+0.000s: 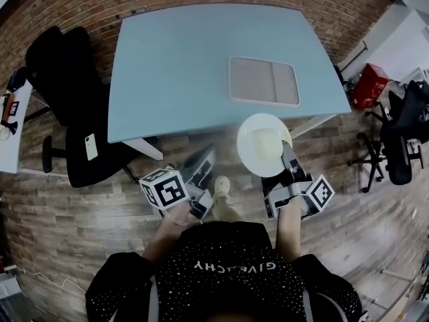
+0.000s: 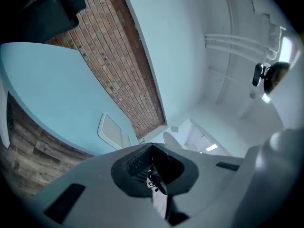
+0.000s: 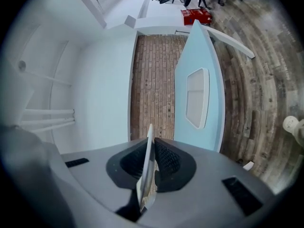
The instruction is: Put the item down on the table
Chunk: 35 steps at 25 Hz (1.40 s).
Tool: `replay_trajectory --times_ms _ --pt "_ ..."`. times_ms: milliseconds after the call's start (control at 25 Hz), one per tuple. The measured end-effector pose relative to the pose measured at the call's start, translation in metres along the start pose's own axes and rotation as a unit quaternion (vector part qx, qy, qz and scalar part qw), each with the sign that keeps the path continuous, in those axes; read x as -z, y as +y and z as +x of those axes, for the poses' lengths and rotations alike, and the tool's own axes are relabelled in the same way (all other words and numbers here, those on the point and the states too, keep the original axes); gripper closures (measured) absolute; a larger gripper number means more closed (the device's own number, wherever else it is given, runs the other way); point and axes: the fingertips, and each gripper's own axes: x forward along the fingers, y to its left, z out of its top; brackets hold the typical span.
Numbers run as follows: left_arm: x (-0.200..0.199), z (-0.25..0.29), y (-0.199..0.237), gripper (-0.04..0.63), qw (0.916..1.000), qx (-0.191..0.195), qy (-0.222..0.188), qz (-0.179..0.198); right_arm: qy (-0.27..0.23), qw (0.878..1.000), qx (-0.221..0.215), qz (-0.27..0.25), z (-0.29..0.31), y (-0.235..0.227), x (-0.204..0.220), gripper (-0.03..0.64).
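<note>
A white plate point(image 1: 261, 143) hangs in the air just off the near edge of the light blue table point(image 1: 181, 59), above the wooden floor. My right gripper point(image 1: 285, 153) is shut on the plate's near right rim. In the right gripper view the plate point(image 3: 146, 175) shows edge-on, pinched between the two pads. My left gripper point(image 1: 204, 158) is low at the left of the plate, apart from it, shut with nothing between its jaws point(image 2: 151, 161). A grey tray point(image 1: 263, 80) lies on the table's right half.
A black office chair point(image 1: 67, 99) with a phone point(image 1: 91, 146) on its seat stands left of the table. At the right are a red box point(image 1: 369, 84) and another chair point(image 1: 402, 136). A brick wall runs behind the table. A white desk edge point(image 1: 10, 136) is at the far left.
</note>
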Motion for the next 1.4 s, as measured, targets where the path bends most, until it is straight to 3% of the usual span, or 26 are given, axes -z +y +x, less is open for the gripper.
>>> replay_trajectory --times_ms 440,760,1120,1400 --pt "-0.059 0.137 0.044 0.584 1.0 -0.002 0.009 -0.001 0.005 1.0 0.026 -0.002 0.106 -0.026 -0.095 0.591" --pt "-0.083 0.198 0.09 0.584 0.9993 -0.031 0.011 0.018 0.028 0.995 0.079 -0.052 0.184 -0.079 -0.145 0.591" --pt "-0.112 0.212 0.163 0.584 0.9962 -0.087 -0.001 0.013 0.04 0.971 0.192 -0.138 0.282 -0.171 -0.166 0.591" --pt "-0.11 0.222 0.183 0.584 0.9968 -0.077 0.017 -0.011 0.068 0.95 0.233 -0.195 0.305 -0.196 -0.153 0.585"
